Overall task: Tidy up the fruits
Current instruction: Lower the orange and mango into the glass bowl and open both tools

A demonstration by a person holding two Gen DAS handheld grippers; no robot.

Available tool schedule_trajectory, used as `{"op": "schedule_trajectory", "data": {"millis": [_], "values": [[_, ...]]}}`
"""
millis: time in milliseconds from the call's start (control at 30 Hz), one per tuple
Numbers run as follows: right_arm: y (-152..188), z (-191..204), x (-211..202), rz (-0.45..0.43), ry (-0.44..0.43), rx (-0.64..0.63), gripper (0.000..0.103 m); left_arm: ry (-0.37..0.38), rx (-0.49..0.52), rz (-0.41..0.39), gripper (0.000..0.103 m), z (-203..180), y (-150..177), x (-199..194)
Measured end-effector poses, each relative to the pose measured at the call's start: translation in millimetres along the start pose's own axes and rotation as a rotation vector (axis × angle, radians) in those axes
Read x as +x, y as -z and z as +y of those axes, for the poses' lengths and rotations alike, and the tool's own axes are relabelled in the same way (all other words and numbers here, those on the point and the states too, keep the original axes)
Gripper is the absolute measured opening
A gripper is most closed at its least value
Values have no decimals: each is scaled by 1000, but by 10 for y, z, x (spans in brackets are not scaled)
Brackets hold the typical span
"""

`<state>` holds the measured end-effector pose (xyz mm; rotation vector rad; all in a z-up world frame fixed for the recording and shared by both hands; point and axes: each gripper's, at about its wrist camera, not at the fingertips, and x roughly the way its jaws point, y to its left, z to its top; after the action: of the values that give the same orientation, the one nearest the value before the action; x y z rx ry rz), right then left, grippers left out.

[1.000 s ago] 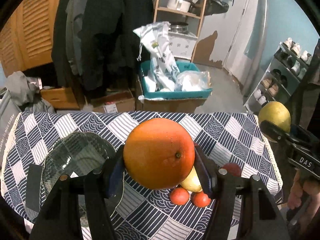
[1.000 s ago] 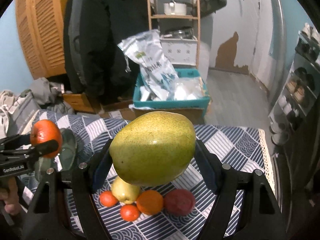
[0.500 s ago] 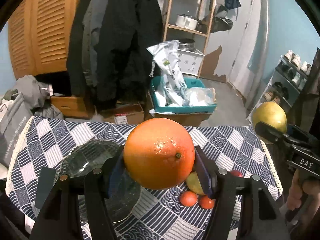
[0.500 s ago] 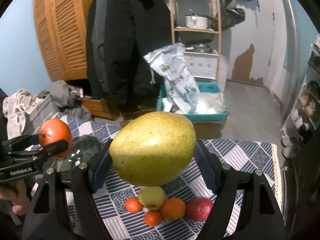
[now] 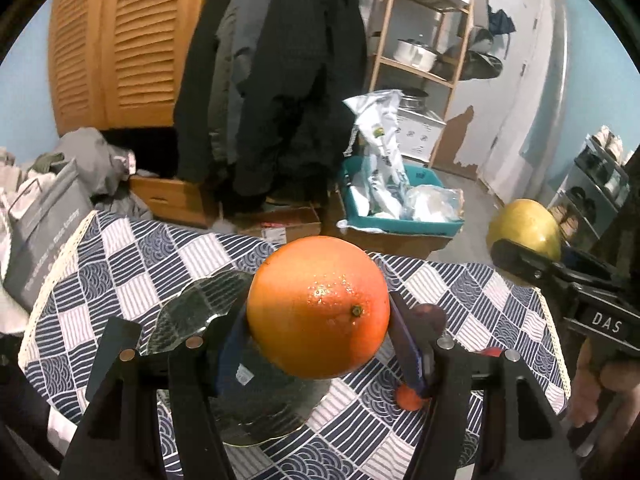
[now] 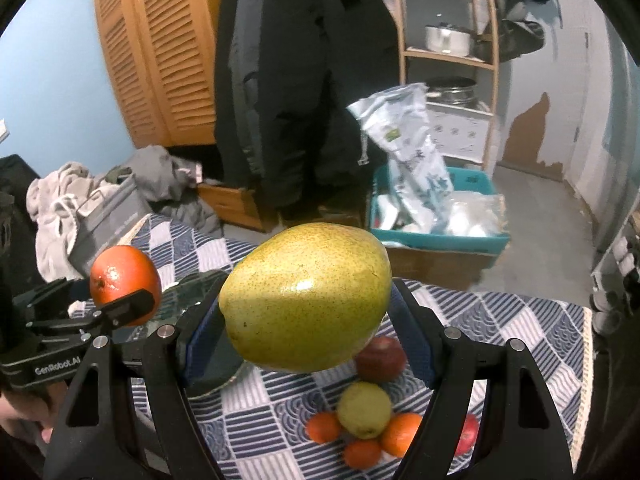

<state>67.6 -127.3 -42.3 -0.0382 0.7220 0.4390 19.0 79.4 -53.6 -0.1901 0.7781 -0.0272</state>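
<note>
My left gripper (image 5: 318, 312) is shut on a large orange (image 5: 318, 306) and holds it in the air over a glass plate (image 5: 192, 312) on the checked tablecloth. My right gripper (image 6: 306, 302) is shut on a big green pear (image 6: 306, 296), held above the table's right half. Each gripper shows in the other's view: the pear at the right (image 5: 524, 226), the orange at the left (image 6: 124, 274). Below the pear lie a small pear (image 6: 364, 410), a red apple (image 6: 380, 358) and several small oranges (image 6: 400, 434).
The table has a lace-trimmed edge (image 5: 52, 280). Behind it stand a teal crate with bags (image 6: 440, 216), cardboard boxes, hanging dark coats (image 5: 280, 80) and a wooden shelf. A grey bag (image 5: 44, 232) sits at the left.
Both grippers have risen and pulled back with their fruit. The left one now sits over the glass plate, and the loose fruit pile looks lower and further right.
</note>
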Motion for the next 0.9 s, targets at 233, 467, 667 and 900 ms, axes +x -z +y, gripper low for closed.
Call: {"op": "schedule_trajectory", "data": {"millis": [233, 467, 667, 900], "values": [[-29, 300, 375, 64, -55, -12, 78, -57, -45, 28, 67, 329, 83, 96], [10, 629, 850, 140, -99, -51, 78, -111, -89, 76, 67, 615, 212, 292], [135, 840, 1282, 217, -130, -85, 78, -145, -156, 162, 67, 931, 382, 580], [338, 1001, 1673, 324, -153, -116, 78, -199, -198, 252, 67, 1186, 575, 848]]}}
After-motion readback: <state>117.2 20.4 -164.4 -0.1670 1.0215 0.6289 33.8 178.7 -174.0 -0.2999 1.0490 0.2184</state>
